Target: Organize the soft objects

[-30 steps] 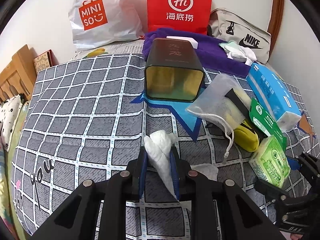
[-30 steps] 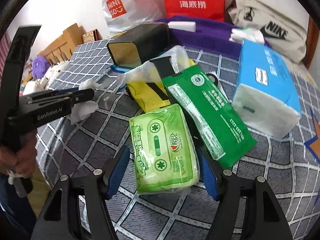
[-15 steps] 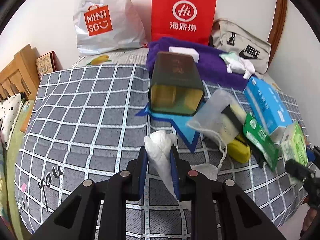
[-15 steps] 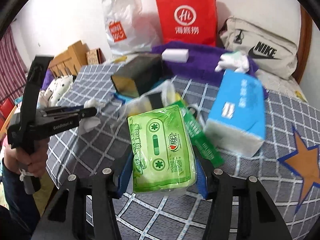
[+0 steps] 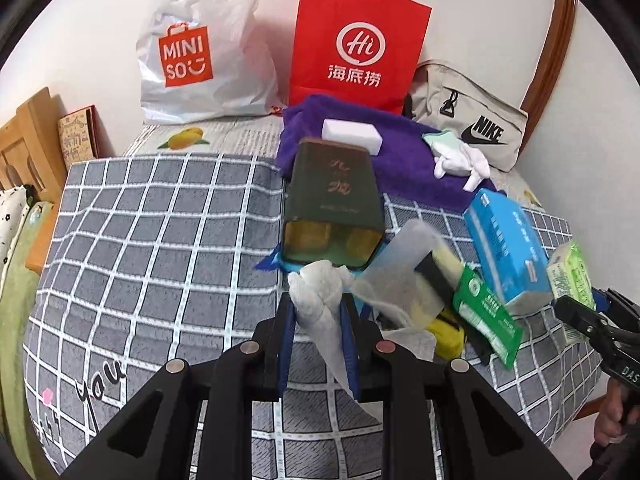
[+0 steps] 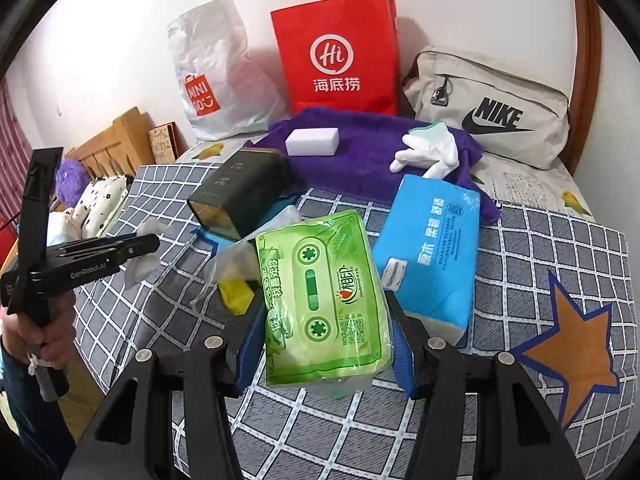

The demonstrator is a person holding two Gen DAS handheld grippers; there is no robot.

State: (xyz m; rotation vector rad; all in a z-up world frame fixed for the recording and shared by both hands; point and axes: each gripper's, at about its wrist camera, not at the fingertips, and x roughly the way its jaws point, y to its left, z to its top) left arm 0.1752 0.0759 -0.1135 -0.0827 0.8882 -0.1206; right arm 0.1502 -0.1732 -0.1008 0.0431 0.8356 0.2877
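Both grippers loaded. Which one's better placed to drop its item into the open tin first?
Left, probably. The left gripper holds the crumpled tissue right before the tin's open mouth. The right gripper, holding the green tissue pack, sits off to the tin's side.

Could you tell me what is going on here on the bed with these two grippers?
A person is sorting soft items on a grey checked blanket. The left gripper is shut on a crumpled white tissue, in front of a dark tin lying on its side. The right gripper is shut on a green tissue pack, held above the blanket beside a blue tissue pack.
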